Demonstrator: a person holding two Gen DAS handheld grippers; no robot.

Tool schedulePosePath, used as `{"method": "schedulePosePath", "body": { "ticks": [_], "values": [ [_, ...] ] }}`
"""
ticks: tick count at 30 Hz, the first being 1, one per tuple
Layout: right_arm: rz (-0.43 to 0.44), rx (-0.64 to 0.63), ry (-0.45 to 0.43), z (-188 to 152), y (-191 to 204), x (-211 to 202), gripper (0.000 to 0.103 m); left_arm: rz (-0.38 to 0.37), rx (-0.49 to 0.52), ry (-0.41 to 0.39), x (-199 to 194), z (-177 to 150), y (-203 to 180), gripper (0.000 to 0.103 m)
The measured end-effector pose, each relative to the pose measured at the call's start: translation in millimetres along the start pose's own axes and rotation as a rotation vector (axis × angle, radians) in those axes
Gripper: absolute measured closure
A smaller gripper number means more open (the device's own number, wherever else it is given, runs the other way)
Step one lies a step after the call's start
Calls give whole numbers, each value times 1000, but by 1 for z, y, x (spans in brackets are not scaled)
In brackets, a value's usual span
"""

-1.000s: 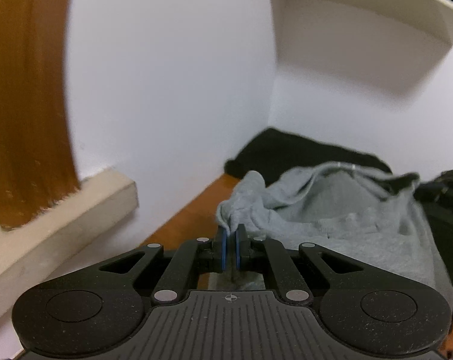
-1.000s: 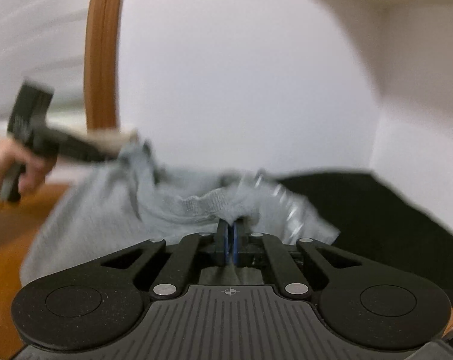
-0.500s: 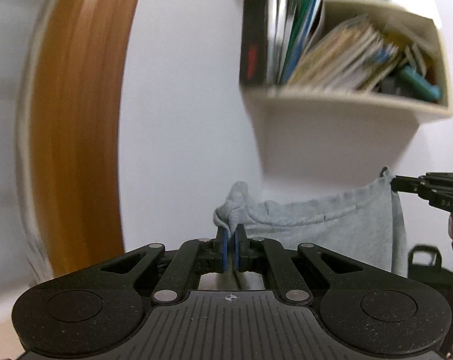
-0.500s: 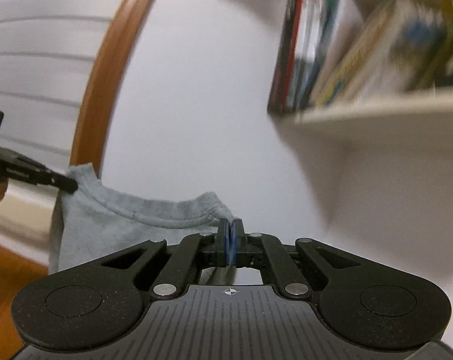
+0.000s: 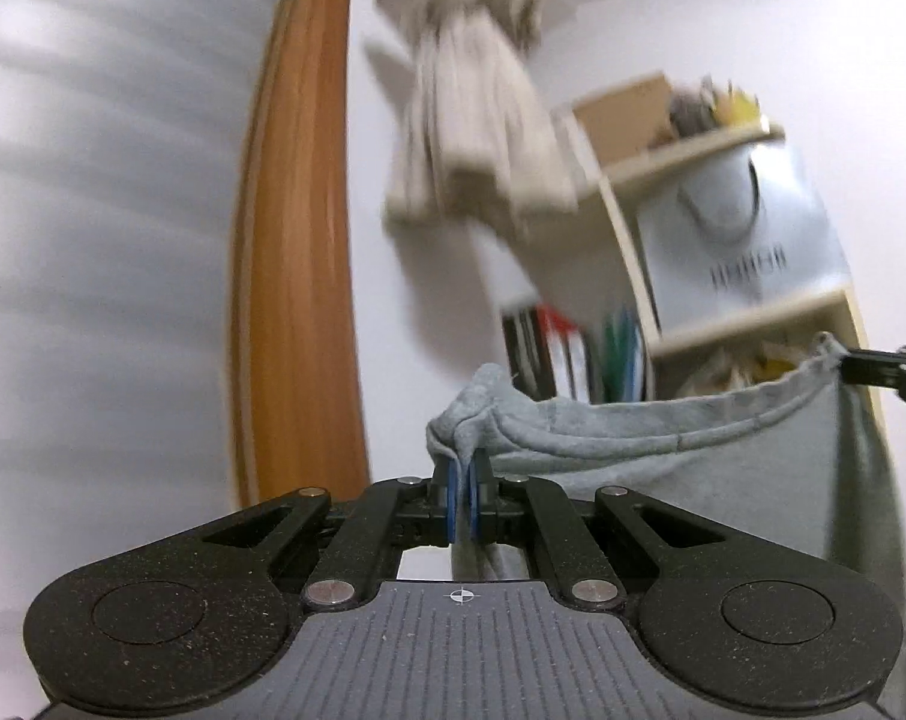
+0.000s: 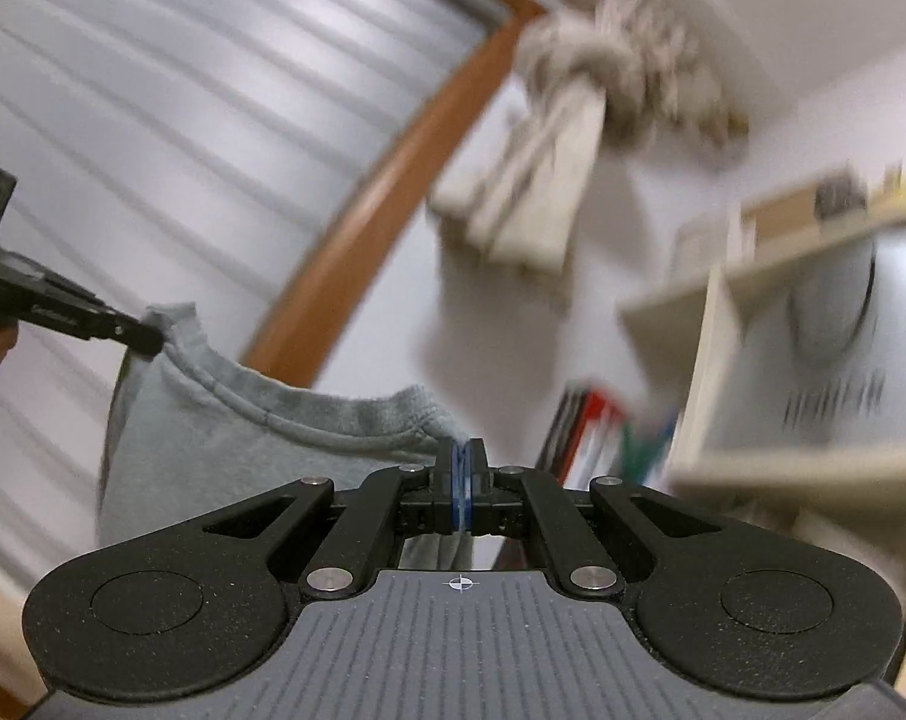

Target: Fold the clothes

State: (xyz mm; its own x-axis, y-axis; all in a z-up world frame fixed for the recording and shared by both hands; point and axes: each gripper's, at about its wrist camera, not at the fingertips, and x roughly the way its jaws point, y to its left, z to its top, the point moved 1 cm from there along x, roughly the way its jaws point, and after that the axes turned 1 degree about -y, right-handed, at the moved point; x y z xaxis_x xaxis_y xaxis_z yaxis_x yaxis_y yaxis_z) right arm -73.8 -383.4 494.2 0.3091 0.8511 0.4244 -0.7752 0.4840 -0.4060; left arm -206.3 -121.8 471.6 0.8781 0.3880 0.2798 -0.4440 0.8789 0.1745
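A grey sweatshirt-like garment (image 5: 663,456) hangs in the air, stretched by its hem between both grippers. My left gripper (image 5: 464,480) is shut on one bunched corner of it. My right gripper (image 6: 464,468) is shut on the other corner of the garment (image 6: 231,426). In the left wrist view the right gripper's fingers (image 5: 873,357) show at the far right edge, pinching the cloth. In the right wrist view the left gripper's fingers (image 6: 93,321) show at the left, pinching the cloth. The lower part of the garment is hidden below the gripper bodies.
Both cameras tilt upward. A wall shelf (image 5: 723,228) holds books, a box and a white bag (image 5: 747,228). A beige tied curtain bundle (image 5: 477,78) hangs above. A wooden window frame (image 5: 297,240) and white blinds (image 6: 153,120) stand at the left.
Both grippers have risen and tilted up with the garment. It left the table a second ago and now hangs stretched high in front of the shelf and window.
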Motion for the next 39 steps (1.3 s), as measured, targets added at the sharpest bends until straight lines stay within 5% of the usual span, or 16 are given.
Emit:
{"method": "schedulePosePath", "body": {
  "ticks": [5, 9, 11, 14, 21, 24, 27, 39],
  "values": [
    [-20, -10, -95, 60, -8, -25, 102, 67, 79, -73, -17, 71, -15, 99],
    [-57, 21, -118, 71, -19, -35, 103, 156, 149, -58, -8, 71, -24, 99],
    [-65, 81, -109, 65, -30, -37, 103, 139, 122, -23, 3, 53, -18, 99],
    [-1, 144, -19, 17, -24, -25, 103, 138, 155, 91, 35, -6, -25, 99],
    [185, 279, 395, -209, 74, 18, 103, 88, 229, 519, 118, -236, -51, 99],
    [242, 324, 504, -268, 99, 23, 103, 59, 222, 629, 125, -307, -50, 99],
    [287, 350, 561, -299, 116, 28, 103, 51, 207, 649, 124, -331, -45, 99],
    [412, 453, 613, -343, 156, 38, 100, 28, 185, 599, 113, -308, -41, 99]
  ]
}}
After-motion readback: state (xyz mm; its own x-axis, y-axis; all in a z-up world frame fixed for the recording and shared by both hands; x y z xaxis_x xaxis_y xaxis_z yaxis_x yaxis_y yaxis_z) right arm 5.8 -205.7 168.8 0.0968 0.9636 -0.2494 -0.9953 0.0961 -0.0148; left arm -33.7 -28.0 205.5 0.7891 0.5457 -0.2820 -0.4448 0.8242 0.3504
